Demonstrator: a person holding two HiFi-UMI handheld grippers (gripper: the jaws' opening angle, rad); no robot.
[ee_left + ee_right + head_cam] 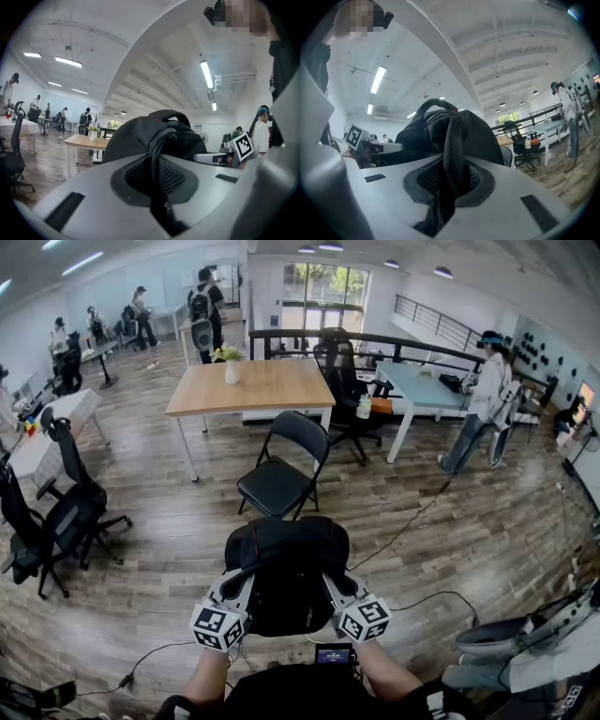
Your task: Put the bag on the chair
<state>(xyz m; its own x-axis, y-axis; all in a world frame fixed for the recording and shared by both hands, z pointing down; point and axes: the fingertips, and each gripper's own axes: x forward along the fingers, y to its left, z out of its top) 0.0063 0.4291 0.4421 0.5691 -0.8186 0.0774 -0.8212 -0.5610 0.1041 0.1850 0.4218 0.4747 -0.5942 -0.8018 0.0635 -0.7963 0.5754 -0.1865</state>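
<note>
Forearms [386,673]: nearest, stretched forward, one behind each claw.
Left claw [242,576]: level, pinched narrow on a black mesh strap [157,157] of the bag; marker cube [217,626] at its near end.
Right claw [336,579]: level, pinched on the second strap [452,140], a little wider than the left.
Bag [286,563]: black backpack, hanging between both claws, off the floor [159,559], just near of the chair and not on it.
Chair [278,482]: black folding chair, beyond the bag, seat facing near.
Table [253,388]: wooden, far behind the chair, carrying a white vase [232,369].
Office chairs [56,517]: black, at the left.
Person [483,399]: far right, standing beside a white table [422,388].
</note>
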